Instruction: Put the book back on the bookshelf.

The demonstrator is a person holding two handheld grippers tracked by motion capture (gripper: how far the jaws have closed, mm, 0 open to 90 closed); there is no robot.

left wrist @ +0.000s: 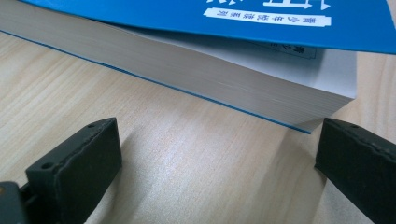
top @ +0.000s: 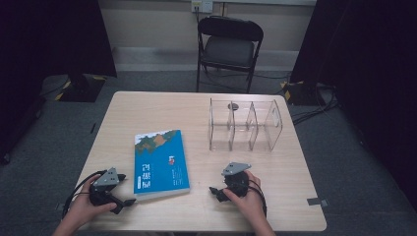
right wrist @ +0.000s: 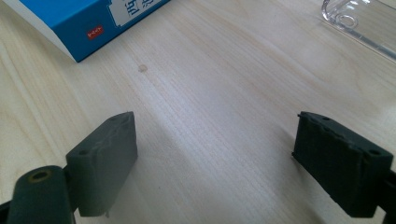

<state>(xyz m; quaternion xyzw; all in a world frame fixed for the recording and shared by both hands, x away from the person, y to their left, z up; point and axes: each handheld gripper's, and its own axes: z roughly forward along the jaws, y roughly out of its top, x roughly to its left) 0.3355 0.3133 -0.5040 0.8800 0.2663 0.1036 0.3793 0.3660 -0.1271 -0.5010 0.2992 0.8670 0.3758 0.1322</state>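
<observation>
Two tools, one per hand, both low on the bench near its front edge. Left tool: jaws spread wide, nothing pinched, only bare wood between them in the left gripper view; aimed at the near left corner of the book, just beside it, not touching as far as visible. Right tool: jaws also spread, empty, bare wood between them in the right gripper view; pointing left toward the book, apart from it. Two hands, left hand and right hand, each wrapped round its tool.

One book, blue cover with a map-like picture at the top and white lettering, lying flat, cover up, between the two tools, left of bench centre; thick page block facing the left tool, spine corner seen in the right gripper view.

One clear acrylic divider rack, three slots counted, all empty, upright on the right rear part of the bench, well apart from the book.

One black folding chair behind the bench.
</observation>
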